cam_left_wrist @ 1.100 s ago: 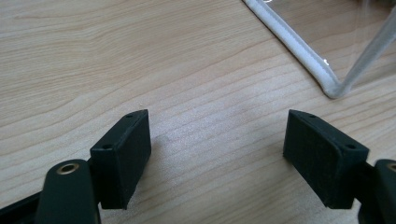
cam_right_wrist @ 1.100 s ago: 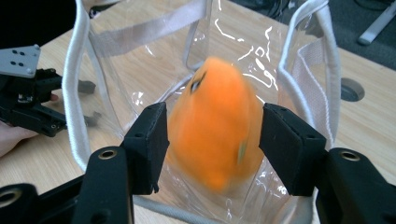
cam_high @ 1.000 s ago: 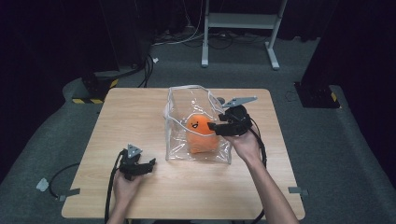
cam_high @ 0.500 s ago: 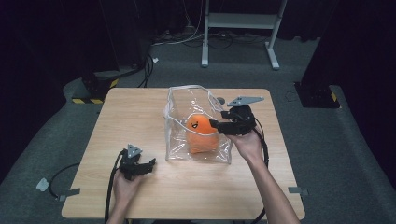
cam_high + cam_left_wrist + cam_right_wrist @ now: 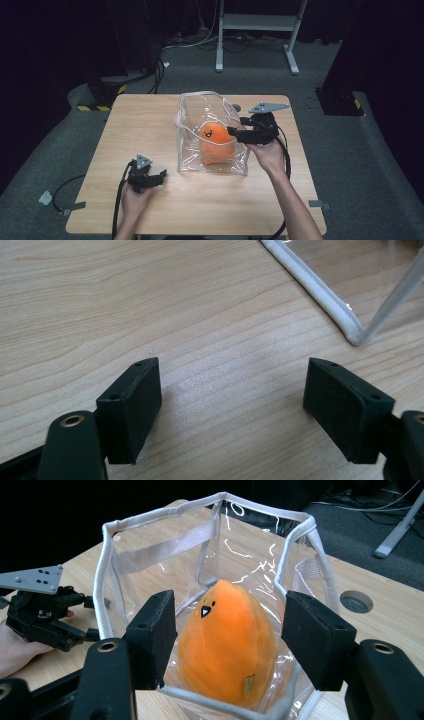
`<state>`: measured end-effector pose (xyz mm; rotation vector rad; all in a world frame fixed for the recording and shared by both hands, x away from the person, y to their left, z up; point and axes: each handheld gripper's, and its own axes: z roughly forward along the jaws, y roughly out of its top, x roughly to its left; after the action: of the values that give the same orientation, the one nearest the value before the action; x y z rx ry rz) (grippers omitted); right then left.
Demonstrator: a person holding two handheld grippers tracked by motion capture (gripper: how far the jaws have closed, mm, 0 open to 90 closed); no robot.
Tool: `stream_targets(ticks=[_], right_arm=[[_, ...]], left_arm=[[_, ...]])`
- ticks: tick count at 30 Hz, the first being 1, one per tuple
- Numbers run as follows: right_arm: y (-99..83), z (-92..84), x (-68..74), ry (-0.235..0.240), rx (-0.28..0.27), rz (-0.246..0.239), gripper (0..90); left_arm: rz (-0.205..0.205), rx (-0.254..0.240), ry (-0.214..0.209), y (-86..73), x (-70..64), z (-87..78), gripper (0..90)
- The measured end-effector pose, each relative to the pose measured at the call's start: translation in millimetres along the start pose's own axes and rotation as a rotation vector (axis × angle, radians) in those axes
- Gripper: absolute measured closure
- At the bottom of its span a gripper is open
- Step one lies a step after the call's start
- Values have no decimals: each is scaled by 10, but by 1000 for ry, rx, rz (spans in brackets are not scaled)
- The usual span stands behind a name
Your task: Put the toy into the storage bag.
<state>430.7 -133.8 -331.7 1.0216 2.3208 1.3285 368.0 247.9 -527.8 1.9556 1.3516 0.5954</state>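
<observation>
Two grippers in our hands. Right gripper at rim of clear bag, jaws just been opening, now apart with nothing clamped; orange plush toy sits below them inside bag, mid-table. Left gripper rests low on wood near bag's corner, jaws wide apart, bare tabletop between.

Count's in: 1 clear plastic bag w/ white trim, 1 orange egg-shaped plush w/ a small face in it, 2 black two-jaw grippers, left & right, 1 light wooden table.
</observation>
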Motion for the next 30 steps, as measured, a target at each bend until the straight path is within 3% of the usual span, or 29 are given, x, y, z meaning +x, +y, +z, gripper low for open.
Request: stream_targets(ticks=[30], right_arm=[[8, -282, -61, -15, -70, -1, 368]], left_arm=[[1, 0, 0, 2, 1, 1, 232]])
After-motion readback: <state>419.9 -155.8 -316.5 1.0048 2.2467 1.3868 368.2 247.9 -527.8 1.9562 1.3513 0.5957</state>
